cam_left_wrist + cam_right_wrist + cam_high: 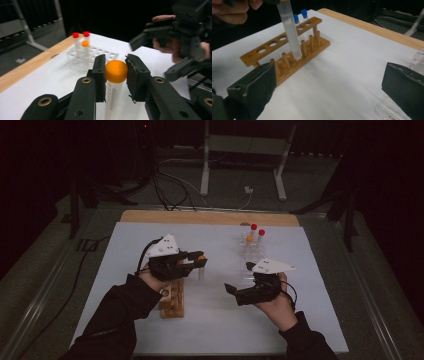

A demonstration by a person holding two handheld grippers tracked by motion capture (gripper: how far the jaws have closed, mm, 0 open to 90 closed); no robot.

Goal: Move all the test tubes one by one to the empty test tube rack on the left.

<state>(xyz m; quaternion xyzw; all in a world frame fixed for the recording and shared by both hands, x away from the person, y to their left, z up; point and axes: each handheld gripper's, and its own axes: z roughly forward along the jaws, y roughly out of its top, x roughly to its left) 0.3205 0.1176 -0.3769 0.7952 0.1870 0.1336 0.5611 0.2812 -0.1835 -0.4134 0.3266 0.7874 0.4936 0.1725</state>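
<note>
My left gripper is shut on the orange cap of a clear tube, which hangs straight down from the jaws. In the high view the left gripper holds this tube just past the far end of the wooden rack. The right gripper view has the tube with its tip low over the wooden rack, near two blue-capped tubes standing in it. My right gripper is open and empty, its pads far apart; in the high view the right gripper hovers over the white mat.
A clear plastic rack at the back right holds two red-capped tubes and an orange-capped one. The white mat lies on a wooden table. Cables and a metal stand are on the floor beyond.
</note>
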